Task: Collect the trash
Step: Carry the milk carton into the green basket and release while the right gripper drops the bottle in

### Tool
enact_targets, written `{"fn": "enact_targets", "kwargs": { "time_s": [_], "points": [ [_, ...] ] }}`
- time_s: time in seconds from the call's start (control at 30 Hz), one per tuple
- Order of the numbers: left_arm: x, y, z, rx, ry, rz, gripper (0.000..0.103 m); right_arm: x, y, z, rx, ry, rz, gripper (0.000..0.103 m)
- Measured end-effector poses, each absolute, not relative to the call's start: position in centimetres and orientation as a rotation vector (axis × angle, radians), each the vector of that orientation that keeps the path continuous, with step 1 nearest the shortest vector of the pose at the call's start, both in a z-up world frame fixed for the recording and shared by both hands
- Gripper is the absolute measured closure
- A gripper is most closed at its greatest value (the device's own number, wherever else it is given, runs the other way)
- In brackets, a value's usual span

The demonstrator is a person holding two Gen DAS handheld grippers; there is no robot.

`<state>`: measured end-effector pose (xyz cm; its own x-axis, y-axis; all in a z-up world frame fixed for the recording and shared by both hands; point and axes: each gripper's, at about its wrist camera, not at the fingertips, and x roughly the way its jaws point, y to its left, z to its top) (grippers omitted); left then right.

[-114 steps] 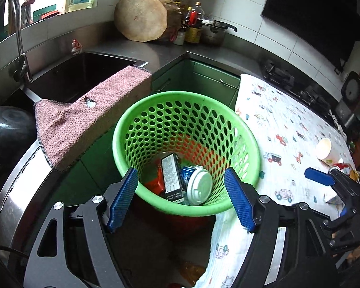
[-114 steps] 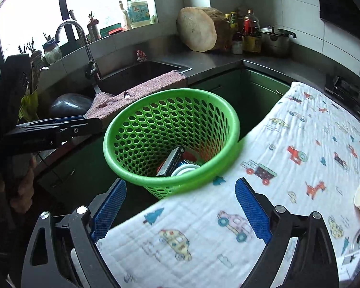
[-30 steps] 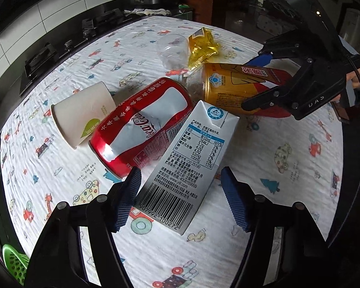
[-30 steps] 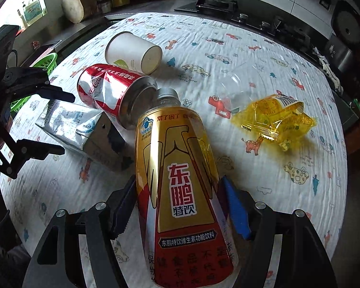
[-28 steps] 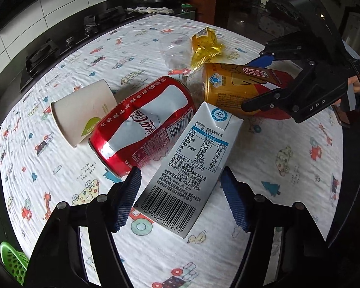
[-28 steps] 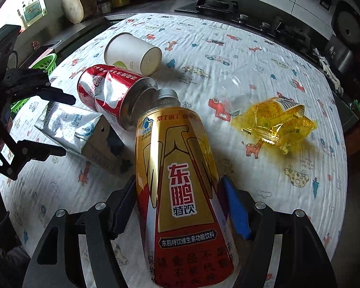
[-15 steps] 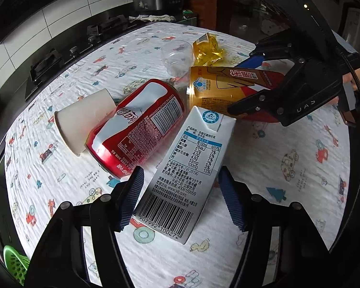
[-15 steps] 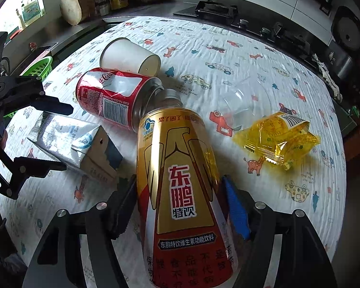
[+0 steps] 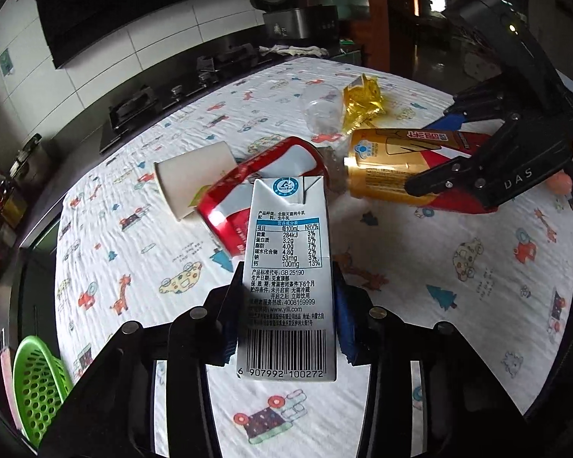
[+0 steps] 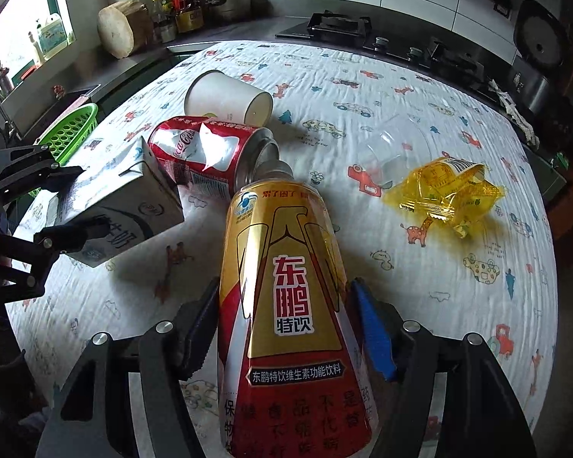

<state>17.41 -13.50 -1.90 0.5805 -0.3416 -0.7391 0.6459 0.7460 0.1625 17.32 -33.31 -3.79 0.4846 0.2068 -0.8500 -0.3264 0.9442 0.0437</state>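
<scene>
While your left gripper (image 9: 288, 318) is clamped on the milk carton (image 9: 288, 267) and your right gripper (image 10: 282, 328) on the gold bottle (image 10: 282, 290), both seemingly lifted, the cola can (image 10: 210, 156), paper cup (image 10: 229, 97), clear cup (image 10: 393, 152) and yellow wrapper (image 10: 445, 191) lie uncollected on the table, well apart from the green basket (image 9: 38, 385).

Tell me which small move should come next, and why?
Probably lift both tools and carry them toward the green basket. The left tool grips the carton, the right tool grips the bottle, and the basket sits at the table's far left edge.
</scene>
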Motion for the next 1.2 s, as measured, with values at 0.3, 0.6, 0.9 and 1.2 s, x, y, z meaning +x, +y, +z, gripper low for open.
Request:
{"fn": "enact_targets", "kwargs": {
  "time_s": [0.3, 0.6, 0.9, 1.2],
  "points": [
    [16.9, -4.7, 2.9, 0.289, 0.703, -0.428, 0.063, 13.9, -31.8, -1.3, -0.111, 0.951, 0.343, 0.04],
    [18.1, 5.8, 6.3, 0.208, 0.703, -0.203, 0.063, 12.8, -31.2, 0.0, -0.103, 0.919, 0.327, 0.04],
    [17.8, 13.7, 7.3, 0.151, 0.711, -0.035, 0.063, 11.6, -31.5, 1.8, -0.077, 0.867, 0.315, 0.04],
    [18.7, 17.1, 4.4, 0.106, 0.777, 0.045, 0.063, 10.4, -28.8, 3.8, -0.08, 0.824, 0.384, 0.04]
  ]
}}
